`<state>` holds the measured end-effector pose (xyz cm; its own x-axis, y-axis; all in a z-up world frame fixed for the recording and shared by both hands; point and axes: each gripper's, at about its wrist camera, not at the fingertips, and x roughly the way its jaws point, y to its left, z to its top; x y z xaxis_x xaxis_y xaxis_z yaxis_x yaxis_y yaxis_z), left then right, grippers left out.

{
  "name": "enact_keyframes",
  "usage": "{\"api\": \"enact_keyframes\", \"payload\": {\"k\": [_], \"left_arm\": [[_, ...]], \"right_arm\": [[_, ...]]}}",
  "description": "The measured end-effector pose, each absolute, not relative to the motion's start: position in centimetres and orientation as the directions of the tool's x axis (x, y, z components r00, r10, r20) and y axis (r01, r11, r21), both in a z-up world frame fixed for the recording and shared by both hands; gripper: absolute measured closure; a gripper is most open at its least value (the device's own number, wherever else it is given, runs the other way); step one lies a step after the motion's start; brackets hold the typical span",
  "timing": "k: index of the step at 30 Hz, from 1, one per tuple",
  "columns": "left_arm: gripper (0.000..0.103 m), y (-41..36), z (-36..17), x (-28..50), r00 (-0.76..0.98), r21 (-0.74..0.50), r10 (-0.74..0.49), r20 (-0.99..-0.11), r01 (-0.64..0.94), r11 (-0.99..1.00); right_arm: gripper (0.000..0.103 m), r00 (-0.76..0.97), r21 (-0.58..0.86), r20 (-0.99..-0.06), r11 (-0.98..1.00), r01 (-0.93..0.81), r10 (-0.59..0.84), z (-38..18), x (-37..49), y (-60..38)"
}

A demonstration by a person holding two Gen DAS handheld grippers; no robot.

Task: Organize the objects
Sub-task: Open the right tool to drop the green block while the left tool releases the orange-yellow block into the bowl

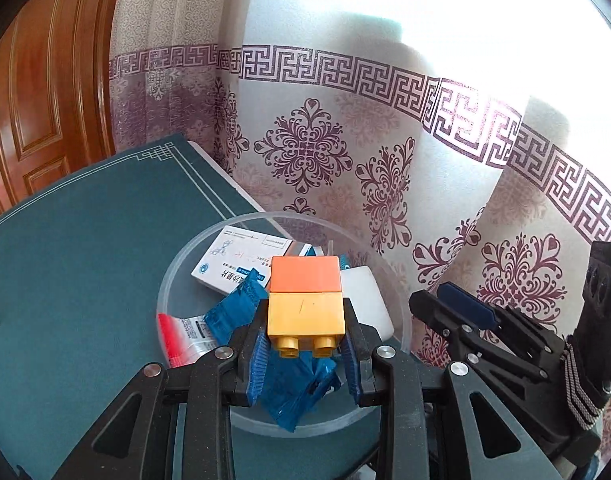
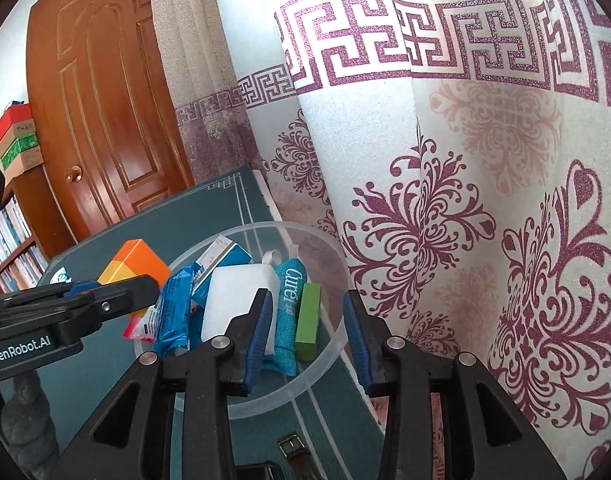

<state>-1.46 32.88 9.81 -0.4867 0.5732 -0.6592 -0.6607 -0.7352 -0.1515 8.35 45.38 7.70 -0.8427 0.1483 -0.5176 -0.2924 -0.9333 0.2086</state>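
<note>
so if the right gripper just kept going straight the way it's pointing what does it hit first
Most likely the green block lying in the clear bowl. It sits in the gap between the open, empty jaws of the right gripper, with the teal pouch just left of that line. Depth is hard to judge through the fisheye.

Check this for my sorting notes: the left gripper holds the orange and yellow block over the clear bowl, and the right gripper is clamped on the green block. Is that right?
Not quite. In the right wrist view the right gripper is open and holds nothing; the green block lies loose inside the clear bowl. The left gripper does hold the orange and yellow block over the bowl.
</note>
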Motion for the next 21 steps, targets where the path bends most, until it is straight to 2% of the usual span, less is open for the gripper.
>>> {"api": "enact_keyframes", "payload": {"k": [3,4,5,6,7,15,21], "left_arm": [[0.069,34.1,9.2,-2.0,-0.503,-0.128,0.561,-0.657,-0.660,-0.741],[0.061,34.3,8.9,-2.3,-0.504,-0.122,0.557,-0.660,-0.659,-0.742],[0.041,34.5,8.6,-2.5,-0.509,-0.114,0.547,-0.665,-0.654,-0.748],[0.033,34.3,8.5,-2.6,-0.523,-0.108,0.538,-0.661,-0.642,-0.759],[0.030,34.0,8.5,-2.7,-0.541,-0.109,0.534,-0.649,-0.629,-0.770],[0.028,31.7,8.9,-3.1,-0.573,-0.126,0.515,-0.638,-0.582,-0.803],[0.016,30.8,9.0,-3.0,-0.610,-0.100,0.477,-0.633,-0.547,-0.831]], "right_arm": [[0.064,-0.842,0.215,-0.521,-0.933,-0.287,0.139,7.6,8.3,45.4],[0.064,-0.842,0.216,-0.521,-0.933,-0.286,0.138,7.5,8.3,45.4],[0.064,-0.842,0.218,-0.522,-0.933,-0.285,0.135,7.5,8.2,45.4],[0.064,-0.842,0.218,-0.523,-0.934,-0.284,0.134,7.5,8.2,45.4],[0.064,-0.842,0.219,-0.523,-0.934,-0.284,0.133,7.4,8.2,45.4],[0.064,-0.841,0.220,-0.527,-0.935,-0.278,0.126,7.3,8.0,45.0],[0.064,-0.842,0.218,-0.524,-0.936,-0.275,0.126,7.6,8.1,44.8]]}}
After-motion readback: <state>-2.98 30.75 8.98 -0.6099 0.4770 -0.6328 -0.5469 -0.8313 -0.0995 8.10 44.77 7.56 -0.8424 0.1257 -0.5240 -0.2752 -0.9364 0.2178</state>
